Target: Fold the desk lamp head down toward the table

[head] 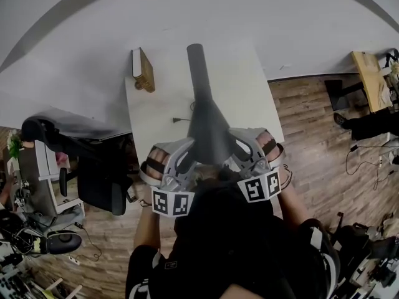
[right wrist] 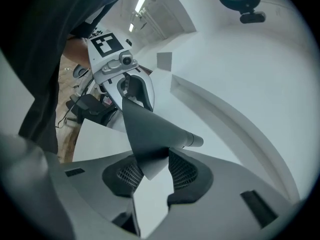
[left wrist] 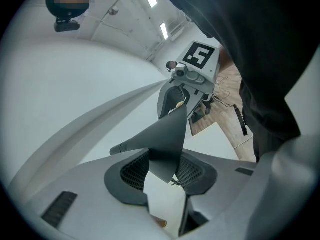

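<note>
Jaws of the left gripper (left wrist: 162, 170) and right gripper (right wrist: 150, 173) pinch opposite edges of the lamp head (head: 209, 129) above the counter (head: 252, 89); folding seems barely begun, needing an even downward push.

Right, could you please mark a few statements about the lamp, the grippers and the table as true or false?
1. The left gripper and the right gripper both grip the lamp head. True.
2. The lamp head is white. False: it is dark grey.
3. A wooden block sits at an edge of the table. True.
4. The right gripper's jaws are empty. False: the lamp head's edge sits between them.
</note>
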The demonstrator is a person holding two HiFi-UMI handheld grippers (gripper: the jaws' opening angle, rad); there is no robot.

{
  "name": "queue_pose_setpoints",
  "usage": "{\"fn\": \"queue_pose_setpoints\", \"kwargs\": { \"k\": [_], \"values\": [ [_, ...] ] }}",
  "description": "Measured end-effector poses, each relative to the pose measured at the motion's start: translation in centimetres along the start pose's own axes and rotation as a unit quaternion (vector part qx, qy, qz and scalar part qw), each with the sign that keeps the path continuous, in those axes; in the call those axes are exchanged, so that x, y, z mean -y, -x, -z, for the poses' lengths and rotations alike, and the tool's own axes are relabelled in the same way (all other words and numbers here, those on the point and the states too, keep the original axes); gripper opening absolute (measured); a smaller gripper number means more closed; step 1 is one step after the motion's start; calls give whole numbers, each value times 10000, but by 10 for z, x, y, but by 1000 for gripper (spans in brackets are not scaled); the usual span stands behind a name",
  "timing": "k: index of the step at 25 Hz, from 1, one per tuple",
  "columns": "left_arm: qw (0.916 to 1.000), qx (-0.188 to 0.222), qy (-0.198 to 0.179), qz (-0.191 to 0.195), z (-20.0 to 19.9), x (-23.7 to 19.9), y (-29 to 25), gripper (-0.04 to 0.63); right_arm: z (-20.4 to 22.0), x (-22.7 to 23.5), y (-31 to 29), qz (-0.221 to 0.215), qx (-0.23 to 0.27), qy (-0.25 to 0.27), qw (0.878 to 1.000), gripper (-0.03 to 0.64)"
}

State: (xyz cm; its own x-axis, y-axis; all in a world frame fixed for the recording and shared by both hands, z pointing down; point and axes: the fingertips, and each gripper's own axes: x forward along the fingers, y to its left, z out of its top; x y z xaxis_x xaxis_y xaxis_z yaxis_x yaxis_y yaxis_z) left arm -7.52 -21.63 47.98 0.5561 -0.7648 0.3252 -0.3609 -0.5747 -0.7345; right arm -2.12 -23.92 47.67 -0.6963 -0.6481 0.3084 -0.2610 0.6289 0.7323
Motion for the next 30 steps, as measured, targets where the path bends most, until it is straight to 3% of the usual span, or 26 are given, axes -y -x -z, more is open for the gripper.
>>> {"fn": "queue_pose_setpoints", "kwargs": {
  "k": [8, 19, 30],
  "values": [
    [9947, -370, -883, -369, 21, 15, -12, 160, 17, -16, -13, 403, 3, 673, 9969, 147],
    [9748, -749, -1707, -1227, 53, 36, -37, 155, 49, -37, -35, 1113, -26, 1692, 9793, 155],
    [9628, -909, -1780, -1821, 86, 50, -67, 155, 78, -51, -65, 1474, -67, 2117, 9661, 181]
  ]
}}
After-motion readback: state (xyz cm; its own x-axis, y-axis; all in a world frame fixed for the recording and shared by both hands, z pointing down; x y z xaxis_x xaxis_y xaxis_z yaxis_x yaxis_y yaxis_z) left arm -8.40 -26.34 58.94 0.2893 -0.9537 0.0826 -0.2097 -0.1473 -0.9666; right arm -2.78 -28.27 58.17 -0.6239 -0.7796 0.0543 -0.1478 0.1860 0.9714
